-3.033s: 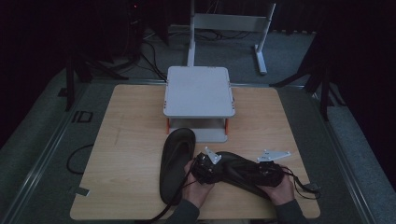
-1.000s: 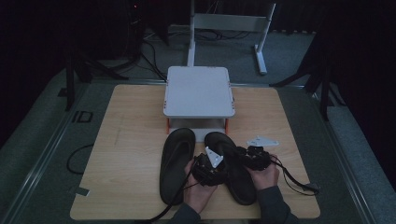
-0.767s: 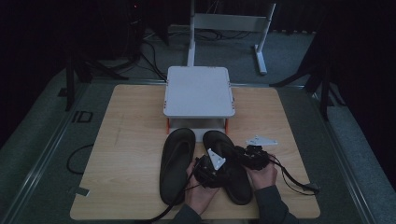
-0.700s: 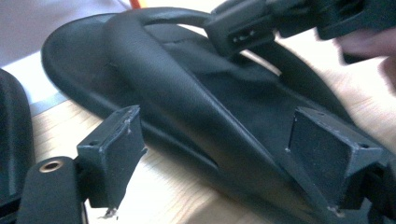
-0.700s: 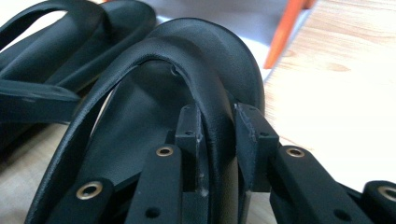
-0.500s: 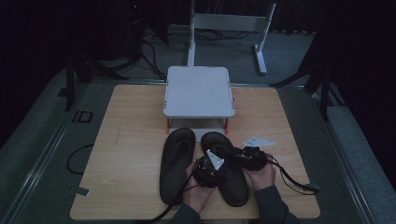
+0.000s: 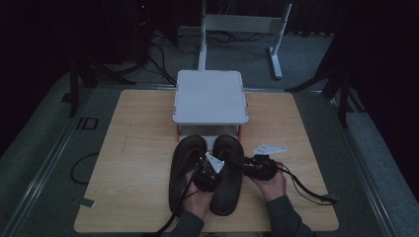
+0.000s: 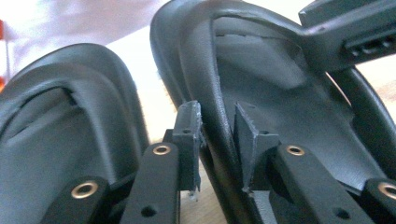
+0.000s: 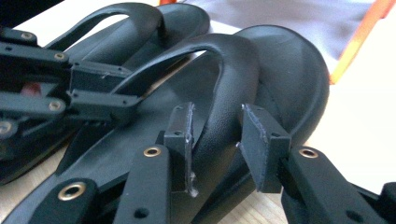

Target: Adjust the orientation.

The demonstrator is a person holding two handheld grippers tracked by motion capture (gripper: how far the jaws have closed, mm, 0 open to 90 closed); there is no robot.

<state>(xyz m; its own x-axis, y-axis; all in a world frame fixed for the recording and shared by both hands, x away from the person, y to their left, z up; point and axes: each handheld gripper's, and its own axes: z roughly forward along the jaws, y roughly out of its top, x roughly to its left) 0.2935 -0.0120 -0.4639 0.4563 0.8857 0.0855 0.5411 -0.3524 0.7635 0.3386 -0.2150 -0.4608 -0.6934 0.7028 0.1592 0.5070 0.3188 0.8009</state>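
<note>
High view: a pale wooden table (image 7: pixel 133 148) is seen on a grey floor in a dark room, with a white square stand (image 7: pixel 210 97) at its far side. Two black rubber sandals lie side by side in front of the stand. The left gripper (image 8: pixel 217 133) is clamped on the left strap edge of the right-hand sandal (image 7: pixel 228 173), its jaws having just been closing. The right gripper (image 9: pixel 215 135) straddles that sandal's right strap, its jaws having just been opening, the pads slightly apart from it. The left-hand sandal (image 7: pixel 185 168) lies just beside.
</note>
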